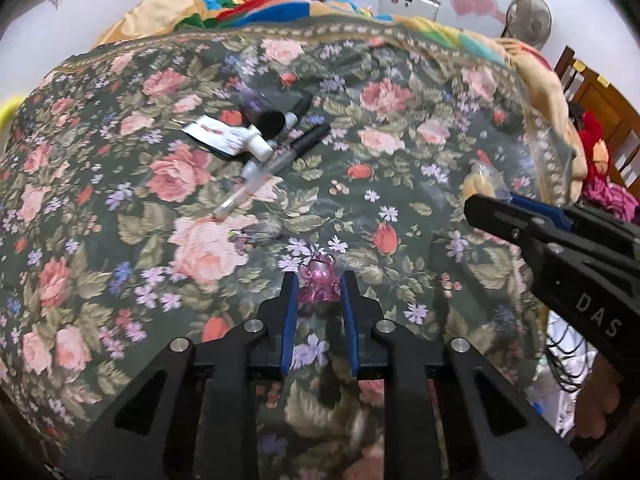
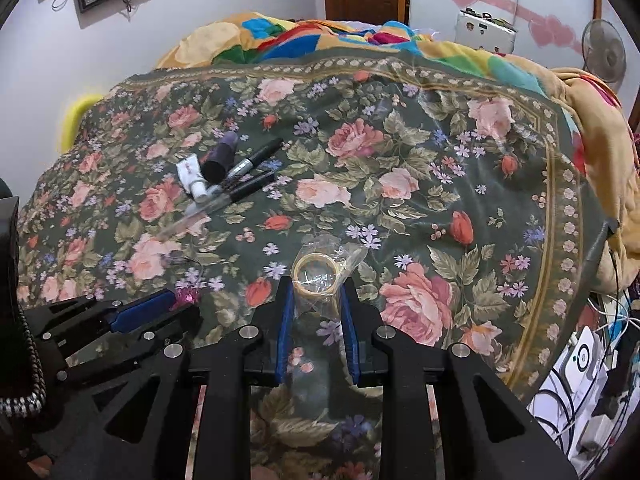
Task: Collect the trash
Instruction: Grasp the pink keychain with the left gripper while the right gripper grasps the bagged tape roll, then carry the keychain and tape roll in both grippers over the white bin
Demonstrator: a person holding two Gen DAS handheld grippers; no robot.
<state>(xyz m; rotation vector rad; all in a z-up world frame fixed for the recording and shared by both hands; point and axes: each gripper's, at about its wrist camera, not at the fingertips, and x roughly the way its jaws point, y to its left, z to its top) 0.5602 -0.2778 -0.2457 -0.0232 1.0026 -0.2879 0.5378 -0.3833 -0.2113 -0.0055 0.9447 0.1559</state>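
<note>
A small pink translucent bear-shaped toy [image 1: 319,282] stands on the floral bedspread [image 1: 400,152] between the tips of my left gripper [image 1: 319,285], whose jaws close in on its sides. My right gripper [image 2: 316,290] holds a tape roll in a clear plastic wrapper [image 2: 320,270] between its blue pads. The right gripper also shows in the left wrist view [image 1: 496,210] with the wrapper [image 1: 482,178] at its tip. The left gripper shows in the right wrist view [image 2: 160,306] with the pink toy [image 2: 188,295] at its tip.
A cluster of markers [image 1: 308,142], white tubes [image 1: 256,146], a dark cylinder [image 2: 220,160] and a clear pen [image 2: 192,216] lies on the bedspread at the far left. A colourful blanket [image 2: 280,36] is bunched at the back. A fan [image 1: 528,20] and cables [image 2: 580,380] are at the right.
</note>
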